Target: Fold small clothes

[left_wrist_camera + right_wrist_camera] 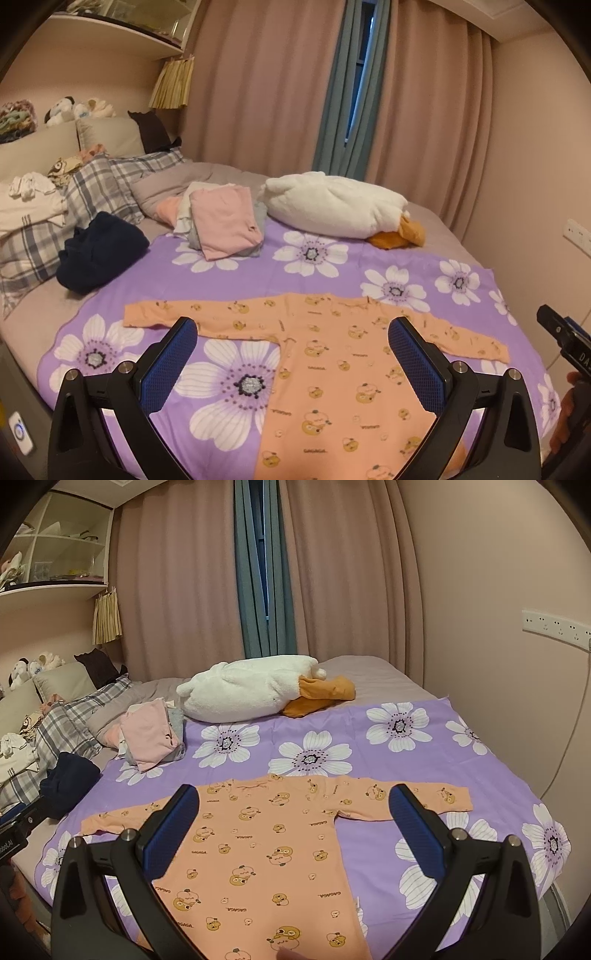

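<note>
An orange baby garment (332, 369) with a cartoon print lies flat on the purple flowered sheet (314, 273), sleeves spread left and right. It also shows in the right wrist view (266, 849). My left gripper (291, 332) is open and empty, hovering above the garment's left side. My right gripper (293, 808) is open and empty, hovering above its middle and right sleeve. The right gripper's body shows at the left wrist view's right edge (565, 332).
A stack of folded clothes (225, 221) with a pink piece on top sits at the sheet's far left. A dark blue garment (99, 254) lies left of it. A white duck plush (332, 206) lies at the back. Plaid pillows (92, 192) are far left.
</note>
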The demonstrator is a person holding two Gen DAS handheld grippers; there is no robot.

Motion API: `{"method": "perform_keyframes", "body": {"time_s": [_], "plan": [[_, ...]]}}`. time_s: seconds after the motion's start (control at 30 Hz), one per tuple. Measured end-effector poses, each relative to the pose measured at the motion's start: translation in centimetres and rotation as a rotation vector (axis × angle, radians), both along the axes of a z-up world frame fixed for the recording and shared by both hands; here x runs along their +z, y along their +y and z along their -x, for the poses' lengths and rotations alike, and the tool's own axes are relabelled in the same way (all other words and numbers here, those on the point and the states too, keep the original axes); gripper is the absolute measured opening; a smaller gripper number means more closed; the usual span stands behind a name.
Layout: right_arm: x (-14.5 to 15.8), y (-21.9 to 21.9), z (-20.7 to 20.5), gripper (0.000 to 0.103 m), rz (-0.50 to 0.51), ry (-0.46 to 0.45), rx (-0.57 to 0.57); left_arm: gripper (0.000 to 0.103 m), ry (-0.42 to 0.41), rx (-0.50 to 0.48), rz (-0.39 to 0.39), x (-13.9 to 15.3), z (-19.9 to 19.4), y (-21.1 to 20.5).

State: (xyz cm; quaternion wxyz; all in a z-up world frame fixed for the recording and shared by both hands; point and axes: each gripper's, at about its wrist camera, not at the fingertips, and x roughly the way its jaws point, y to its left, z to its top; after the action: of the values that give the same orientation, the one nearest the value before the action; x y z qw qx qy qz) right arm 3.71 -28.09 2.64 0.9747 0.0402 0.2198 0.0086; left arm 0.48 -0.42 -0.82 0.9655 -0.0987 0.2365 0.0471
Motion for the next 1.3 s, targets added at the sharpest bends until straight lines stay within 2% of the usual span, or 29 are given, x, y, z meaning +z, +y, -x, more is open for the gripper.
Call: {"method": "perform_keyframes", "body": {"time_s": [1.3], "plan": [[-0.34, 0.33, -0.47, 0.103, 0.025, 0.019, 0.003, 0.102, 0.024, -0.001, -0.025, -0.15, -0.29, -0.27]]}}
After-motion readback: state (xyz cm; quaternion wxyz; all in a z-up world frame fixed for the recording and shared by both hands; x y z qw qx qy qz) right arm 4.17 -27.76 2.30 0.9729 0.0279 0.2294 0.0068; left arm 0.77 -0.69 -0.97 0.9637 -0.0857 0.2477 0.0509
